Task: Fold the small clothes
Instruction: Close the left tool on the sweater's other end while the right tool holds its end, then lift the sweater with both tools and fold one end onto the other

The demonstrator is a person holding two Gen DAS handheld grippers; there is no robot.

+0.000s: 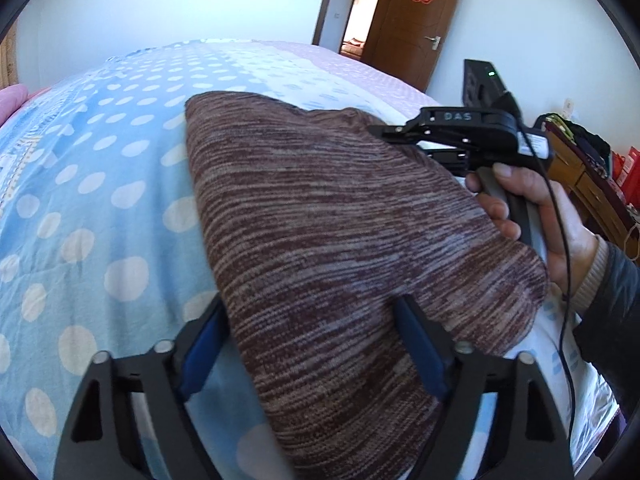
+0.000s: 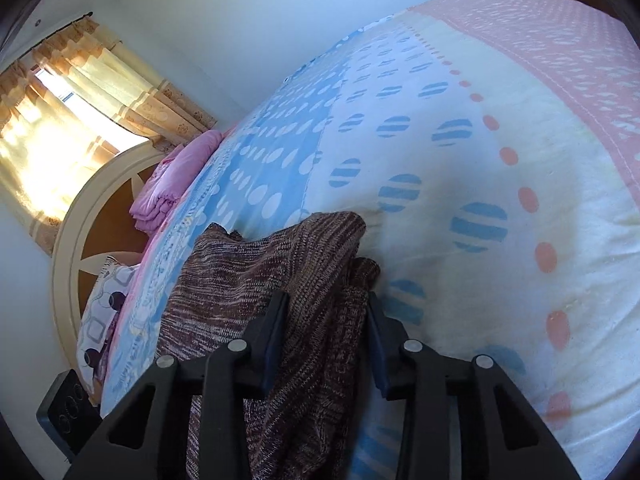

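Knitted garment (image 1: 340,240) is spread on the dotted bedsheet (image 1: 100,184); its bunched edge is pinched, apparently, by the right gripper (image 2: 326,320), while the left gripper (image 1: 312,344) is held spread around its near edge.

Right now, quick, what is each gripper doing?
Left gripper: open, fingers either side of the brown knitted garment's near edge, not squeezing it.
Right gripper: garment bunched between its fingers; a firm grip cannot be told.

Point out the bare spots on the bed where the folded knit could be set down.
Free: the blue dotted sheet left of the brown knit garment, and the cream-and-pink stretch to its right in the right wrist view. Crowded: the headboard end, with the pink folded bedding.
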